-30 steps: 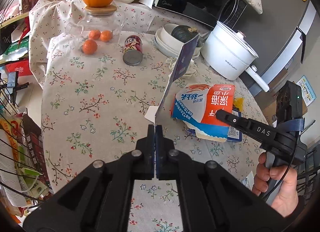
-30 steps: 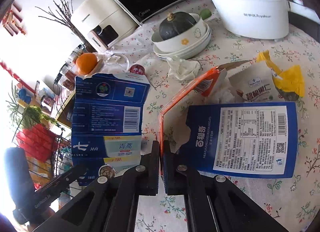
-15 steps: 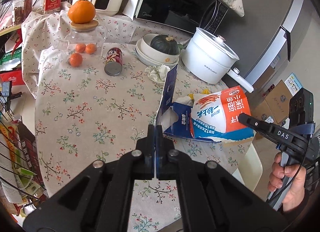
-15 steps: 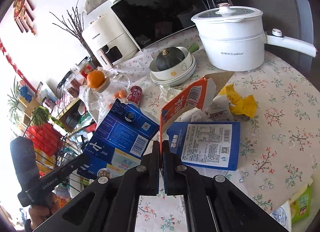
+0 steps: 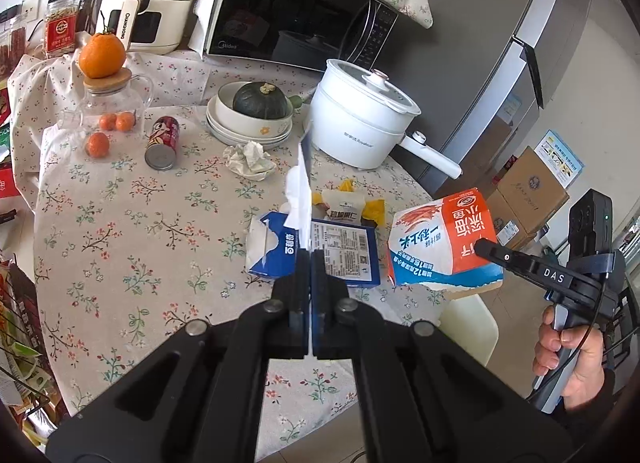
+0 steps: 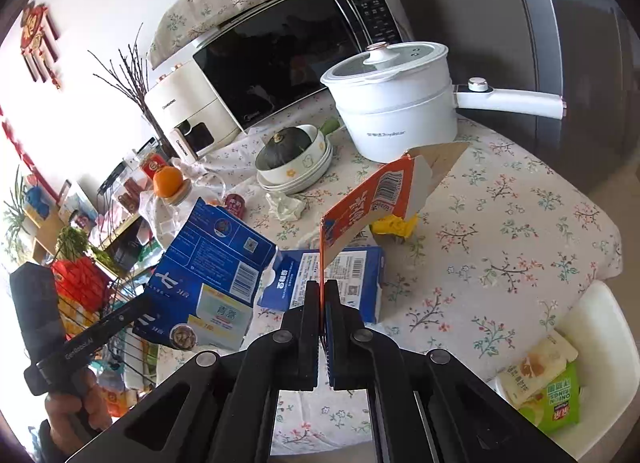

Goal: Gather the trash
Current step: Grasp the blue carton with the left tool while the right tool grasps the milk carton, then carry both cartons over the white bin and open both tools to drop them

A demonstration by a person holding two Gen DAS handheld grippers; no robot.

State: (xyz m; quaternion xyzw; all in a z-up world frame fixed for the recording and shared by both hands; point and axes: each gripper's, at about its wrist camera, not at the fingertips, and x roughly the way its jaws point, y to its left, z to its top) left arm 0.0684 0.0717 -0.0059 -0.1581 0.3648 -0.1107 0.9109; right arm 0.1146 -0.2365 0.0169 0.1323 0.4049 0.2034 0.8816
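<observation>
My left gripper (image 5: 310, 259) is shut on the edge of a flattened blue toothpaste box (image 6: 208, 275), seen edge-on in the left wrist view (image 5: 304, 187). My right gripper (image 6: 322, 289) is shut on an orange and white carton (image 6: 376, 199), which also shows in the left wrist view (image 5: 440, 239), held above the table's right edge. On the floral tablecloth (image 5: 120, 231) lie a blue biscuit box (image 5: 340, 251), a crumpled tissue (image 5: 248, 157), a yellow wrapper with a white snack packet (image 5: 348, 209) and a tipped red can (image 5: 162, 139).
A white electric pot (image 5: 360, 123), a bowl stack holding a dark squash (image 5: 256, 109), a glass jar with an orange on its lid (image 5: 108, 91), a microwave (image 5: 288, 19) and an air fryer stand at the back. A white bin (image 6: 560, 383) with snack bags sits below the table's right edge.
Both grippers have lifted and pulled back from the table with their boxes. The orange carton has come up off the blue biscuit box and moved right, past the table edge.
</observation>
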